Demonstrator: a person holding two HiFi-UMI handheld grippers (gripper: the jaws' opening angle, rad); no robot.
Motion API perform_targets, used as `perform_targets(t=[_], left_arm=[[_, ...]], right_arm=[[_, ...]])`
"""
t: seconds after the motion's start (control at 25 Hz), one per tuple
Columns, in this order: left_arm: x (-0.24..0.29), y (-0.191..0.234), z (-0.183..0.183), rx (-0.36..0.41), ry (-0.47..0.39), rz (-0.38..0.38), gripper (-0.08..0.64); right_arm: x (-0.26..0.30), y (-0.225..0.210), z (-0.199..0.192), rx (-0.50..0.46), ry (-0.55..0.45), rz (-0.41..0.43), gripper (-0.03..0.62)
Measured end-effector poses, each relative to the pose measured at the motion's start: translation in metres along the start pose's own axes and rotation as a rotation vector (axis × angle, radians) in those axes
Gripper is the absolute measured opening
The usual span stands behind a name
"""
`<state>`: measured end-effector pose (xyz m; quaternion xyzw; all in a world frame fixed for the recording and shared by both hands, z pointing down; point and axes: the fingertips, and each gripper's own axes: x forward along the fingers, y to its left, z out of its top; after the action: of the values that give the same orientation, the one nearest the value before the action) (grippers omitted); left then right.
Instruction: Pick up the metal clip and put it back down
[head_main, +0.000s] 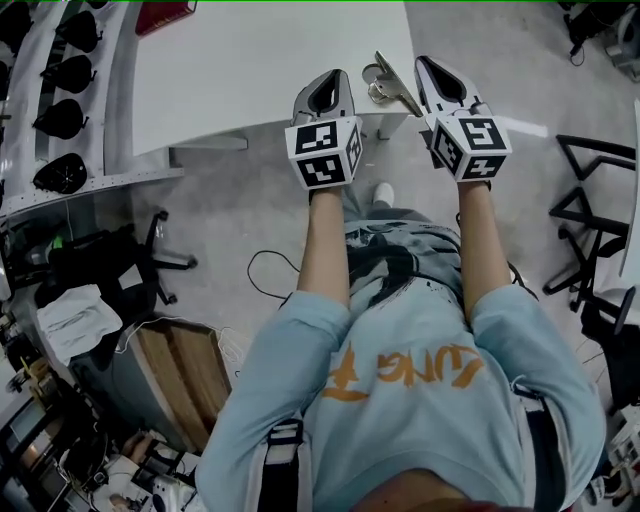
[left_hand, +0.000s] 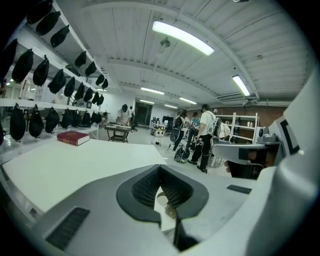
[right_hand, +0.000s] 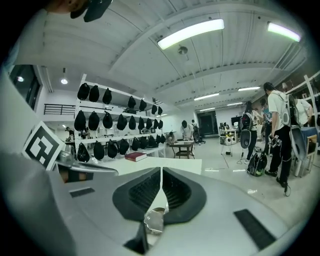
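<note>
White table (head_main: 250, 70), grey floor (head_main: 240, 215), strip-lit ceiling (left_hand: 125, 30).

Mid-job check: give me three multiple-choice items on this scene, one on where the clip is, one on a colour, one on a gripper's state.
1. Where is the metal clip?
A. at the near corner of the white table
B. on the floor
C. on a wall shelf

2. What colour is the book on the table?
A. blue
B. red
C. green

3. How do the fingers of the right gripper stand?
A. wide apart
B. around the book
C. closed together

Answers: 1 A, the head view shows it on the tabletop by the corner; 2 B, its cover is red in every view; 3 C, the right gripper view shows the tips meeting.
</note>
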<state>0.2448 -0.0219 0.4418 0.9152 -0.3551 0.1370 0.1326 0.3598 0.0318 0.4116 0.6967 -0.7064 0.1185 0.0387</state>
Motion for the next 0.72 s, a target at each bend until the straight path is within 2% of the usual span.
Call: perform_targets(t=[0.2,0.4,0.56,0.72], left_arm=[[0.003,0.005,-0.025,-0.031,0.045,0.013,0.021],[0.003,0.017,-0.044,-0.069,0.075,0.032,0.021],[0.002,0.028,-0.048,-0.095,0.082,0.060,0.021],[0.005,0.031,-0.050,-0.095,0.086,0.055,0.021]], right_arm=[[0.009,-0.004,-0.022,0.004,0.051,-0.014,0.032],[0.020,0.007,-0.043,-0.018,0.110,0.013,0.032],[0.025,0.011,-0.058,-0.038,0.160,0.030,0.032],[0.032,0.026,-0.072,-0.050,0.203,0.068,0.034]])
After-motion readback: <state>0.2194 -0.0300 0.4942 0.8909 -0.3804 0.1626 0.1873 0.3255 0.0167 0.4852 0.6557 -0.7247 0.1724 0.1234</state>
